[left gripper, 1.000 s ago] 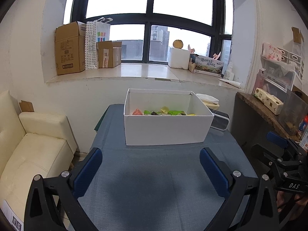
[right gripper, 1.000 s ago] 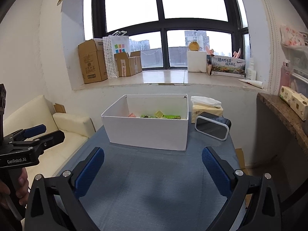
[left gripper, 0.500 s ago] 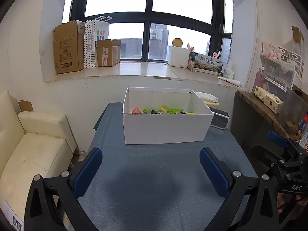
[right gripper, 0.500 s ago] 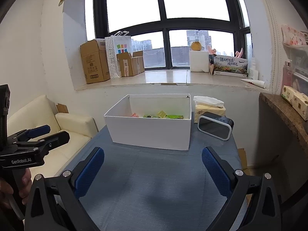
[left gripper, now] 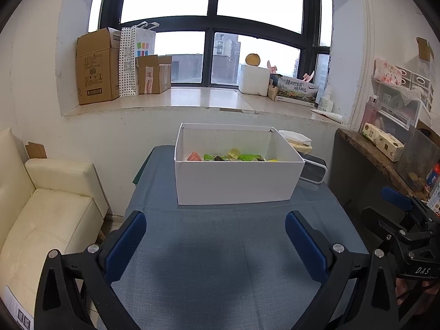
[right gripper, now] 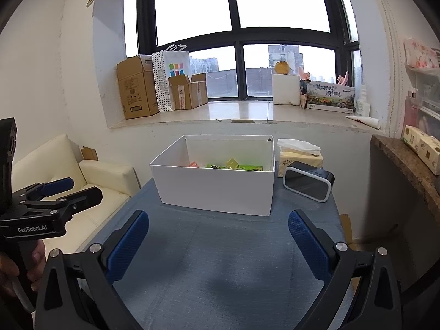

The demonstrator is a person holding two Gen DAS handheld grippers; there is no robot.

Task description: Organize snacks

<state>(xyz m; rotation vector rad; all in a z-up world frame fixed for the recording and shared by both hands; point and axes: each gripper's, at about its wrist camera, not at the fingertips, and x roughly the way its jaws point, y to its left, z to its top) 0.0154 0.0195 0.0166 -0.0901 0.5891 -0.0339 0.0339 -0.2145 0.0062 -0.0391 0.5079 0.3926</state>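
A white open box (left gripper: pixel 233 184) stands at the far side of the blue-grey table (left gripper: pixel 220 261); it also shows in the right wrist view (right gripper: pixel 217 192). Several snack packets (left gripper: pixel 233 156), pink, green and yellow, lie inside it, also seen in the right wrist view (right gripper: pixel 231 165). My left gripper (left gripper: pixel 216 236) is open and empty, held above the table well short of the box. My right gripper (right gripper: pixel 218 236) is open and empty, also short of the box. Each gripper shows at the edge of the other's view.
A black clock-like device (right gripper: pixel 308 184) and a tissue pack (right gripper: pixel 299 154) sit right of the box. A cream sofa (left gripper: pixel 41 220) stands left of the table. A stone counter (right gripper: pixel 409 165) with small boxes is at right. Cartons line the windowsill (left gripper: pixel 192 99).
Both grippers have risen and drawn back a little, so the box sits slightly lower and farther in both views. Both stay open and empty.
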